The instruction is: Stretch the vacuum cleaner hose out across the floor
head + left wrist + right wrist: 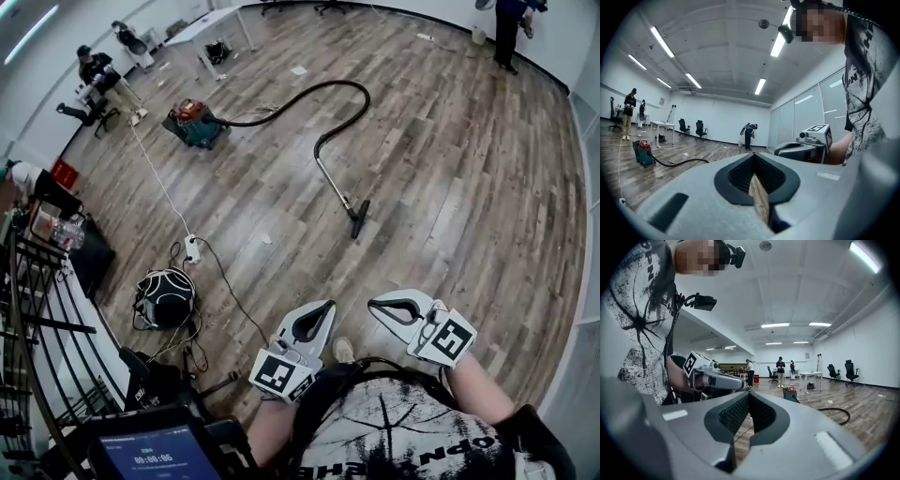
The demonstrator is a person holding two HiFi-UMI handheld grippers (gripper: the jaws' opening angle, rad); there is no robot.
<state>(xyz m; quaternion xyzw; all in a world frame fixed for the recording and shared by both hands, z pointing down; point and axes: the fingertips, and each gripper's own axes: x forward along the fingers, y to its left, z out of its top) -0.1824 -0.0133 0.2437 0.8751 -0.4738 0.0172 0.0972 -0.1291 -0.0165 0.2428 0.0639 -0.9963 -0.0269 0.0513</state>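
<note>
Wood floor spreads out ahead of you and carries everything here. Along its left edge a railing (45, 323) cuts off the near corner, with a dark rounded bundle (165, 297) and a power strip (192, 248) just beside it; what the strip's white cord feeds is too small to tell. Toward the far left corner stands the vacuum (195, 122). Its hose (342, 82) leaves it, hooks round to the right, and comes back down the wand to the floor head (359, 217) near the floor's middle. It lies curled, so I judge nothing is stretched yet. Your left gripper (323, 309) and right gripper (380, 307) sit close to your chest, well apart from the hose, each with jaws pressed together on nothing. That suits carrying them while you approach, not gripping. Where hose meets vacuum is hard to make out, and your shirt hides your elbows.
</note>
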